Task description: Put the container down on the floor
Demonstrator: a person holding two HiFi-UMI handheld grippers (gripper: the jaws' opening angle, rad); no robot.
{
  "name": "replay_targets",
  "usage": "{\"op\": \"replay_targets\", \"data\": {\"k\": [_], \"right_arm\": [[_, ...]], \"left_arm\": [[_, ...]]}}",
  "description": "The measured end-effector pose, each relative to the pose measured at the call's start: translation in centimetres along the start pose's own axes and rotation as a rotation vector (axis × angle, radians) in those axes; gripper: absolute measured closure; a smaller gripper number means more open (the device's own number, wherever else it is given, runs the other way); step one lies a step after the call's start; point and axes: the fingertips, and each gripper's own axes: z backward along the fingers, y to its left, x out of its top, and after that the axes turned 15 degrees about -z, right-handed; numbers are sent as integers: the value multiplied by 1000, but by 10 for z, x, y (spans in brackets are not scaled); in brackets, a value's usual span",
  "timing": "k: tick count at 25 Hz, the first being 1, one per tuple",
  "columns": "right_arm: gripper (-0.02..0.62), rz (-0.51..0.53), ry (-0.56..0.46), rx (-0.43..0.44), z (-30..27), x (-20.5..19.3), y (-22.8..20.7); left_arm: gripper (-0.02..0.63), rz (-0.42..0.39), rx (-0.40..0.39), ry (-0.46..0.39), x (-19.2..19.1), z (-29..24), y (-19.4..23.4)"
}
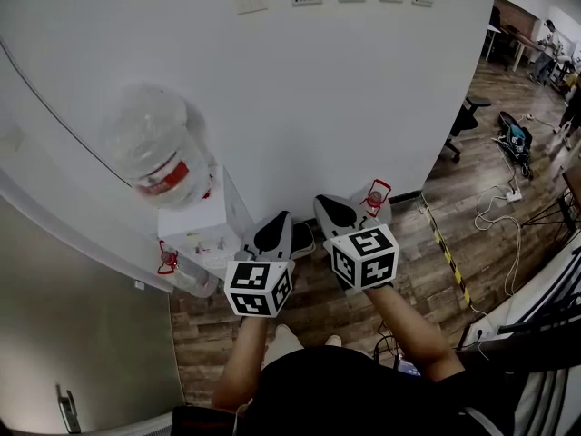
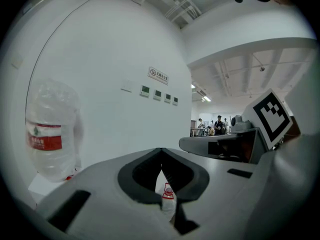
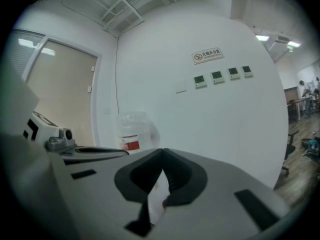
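Far left: large water bottle [image 1: 159,157], inverted on a white dispenser [image 1: 207,218] against the wall.

At the dispenser's foot: clear container [image 1: 186,278] with a red handle, lying on the wood floor [image 1: 309,312]. It looks to be touching the dispenser base.

Left tool [image 2: 160,153]: jaws closed tip to tip, nothing clamped. A red-capped bottle neck shows through the gap behind the tips, beyond them and not held. The tool hangs above the floor just right of the dispenser.

Right tool [image 3: 161,153]: jaws also together at the tips, empty. Pale plastic with a red speck shows past them. It sits close beside the left tool, apart from it.

Just beyond the right tool: second container [image 1: 374,198], red handle uppermost, on the floor by the skirting.

Further right: striped floor tape [image 1: 445,243], then loose cables [image 1: 495,212].

Judgement: both containers rest on the floor, so the set-down looks complete. Cannot tell which one the task means.

Risks:
- These empties look light, so a closed tool brushing the second container could tip or roll it along the wall.
- A wide leftward swing could knock the dispenser or its top-heavy bottle.
- Stepping back to the right without looking puts feet among the cables.
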Motion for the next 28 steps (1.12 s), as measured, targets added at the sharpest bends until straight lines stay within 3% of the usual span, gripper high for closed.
{"op": "replay_targets", "data": {"k": [14, 28], "right_arm": [[566, 3, -40, -12, -25, 8, 36], [566, 9, -49, -30, -49, 3, 74]], "left_arm": [[589, -28, -33, -8, 4, 17, 36], [589, -3, -34, -35, 0, 40, 79]]}}
